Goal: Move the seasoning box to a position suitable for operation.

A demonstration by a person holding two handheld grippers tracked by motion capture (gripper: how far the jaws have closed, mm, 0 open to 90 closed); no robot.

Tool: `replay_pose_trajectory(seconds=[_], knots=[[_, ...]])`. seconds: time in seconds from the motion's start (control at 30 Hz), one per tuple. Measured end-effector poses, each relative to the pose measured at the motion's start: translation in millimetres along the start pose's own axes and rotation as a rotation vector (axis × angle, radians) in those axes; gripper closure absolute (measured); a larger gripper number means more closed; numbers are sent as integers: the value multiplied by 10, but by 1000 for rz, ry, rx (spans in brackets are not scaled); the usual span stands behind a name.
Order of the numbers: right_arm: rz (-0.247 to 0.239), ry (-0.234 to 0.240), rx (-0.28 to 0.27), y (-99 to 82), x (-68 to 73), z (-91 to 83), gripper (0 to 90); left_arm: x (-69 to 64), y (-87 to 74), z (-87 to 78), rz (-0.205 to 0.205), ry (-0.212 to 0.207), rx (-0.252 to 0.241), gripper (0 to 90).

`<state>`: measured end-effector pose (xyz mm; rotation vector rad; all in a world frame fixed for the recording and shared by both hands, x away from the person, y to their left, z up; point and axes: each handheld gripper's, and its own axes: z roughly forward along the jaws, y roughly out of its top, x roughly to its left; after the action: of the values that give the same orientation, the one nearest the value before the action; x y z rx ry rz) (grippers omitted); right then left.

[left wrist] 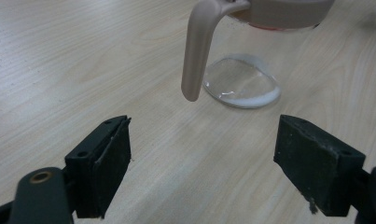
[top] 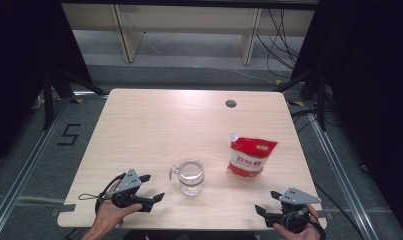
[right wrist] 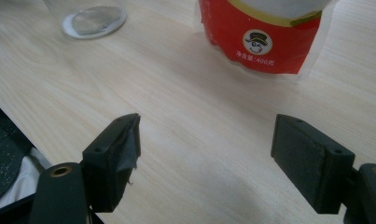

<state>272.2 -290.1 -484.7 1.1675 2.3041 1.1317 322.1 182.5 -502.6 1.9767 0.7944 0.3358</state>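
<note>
From the high view, both claws sit at the near edge of the table [top: 139, 120], nothing in either one. The left claw [top: 151, 188] is spread wide and aimed at the clear jug [top: 191, 177], which stands near the middle of the near half with its handle turned toward that claw. The right claw [top: 268, 201], jaws parted too, rests near the right corner, and the red pouch [top: 251, 157] stands upright well beyond it, white cap at the top left. Risk number one, as I read it: that pouch is soft and tall, so a nudge low on its body could tip it flat.

Over to the left gripper view: the left claw [left wrist: 202, 156] is open on bare wood, and the jug's beige handle [left wrist: 198, 51] hangs just ahead, its free lower end above the table. The glass base [left wrist: 241, 83] sits behind it. The danger here is a bump. The handle looks slim and smooth, so a push from one pad alone could spin the jug or slide it away rather than catch it.

Now the right gripper view: the right claw [right wrist: 206, 154] spreads wide over empty table, the pouch [right wrist: 265, 37] ahead and a little right, the jug's base [right wrist: 93, 21] at top left. Squeeze the pouch's belly and it may buckle and slip, and the table's near edge lies close at the left.
</note>
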Motion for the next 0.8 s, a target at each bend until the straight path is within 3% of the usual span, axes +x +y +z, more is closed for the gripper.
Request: replay_pose_trajectory(seconds=[0.07,0.1,0.33,0.37,0.4,0.47,0.57,0.67,0.8], knots=[[-1,-6,2,2,-4,4,247,4,13,-3,-1,-4,-5,186],[24,-14,5,1,17,1,243,8,17,-3,-4,-4,-12,188],[6,-10,-19,15,1,-7,239,26,51,39,11,-5,-18,209],[39,-6,-6,10,26,-9,238,32,62,41,23,6,-6,211],[29,-8,-7,8,20,1,238,21,61,58,-5,6,-8,214],[-5,-15,-2,11,-15,5,236,26,70,68,9,13,-5,218],[30,-22,-7,13,6,-11,236,7,96,116,-6,16,-24,236],[14,-12,-23,19,-22,1,234,-6,152,153,44,27,-23,286],[14,-13,-23,26,-8,-1,234,-33,176,193,43,37,-26,338]])
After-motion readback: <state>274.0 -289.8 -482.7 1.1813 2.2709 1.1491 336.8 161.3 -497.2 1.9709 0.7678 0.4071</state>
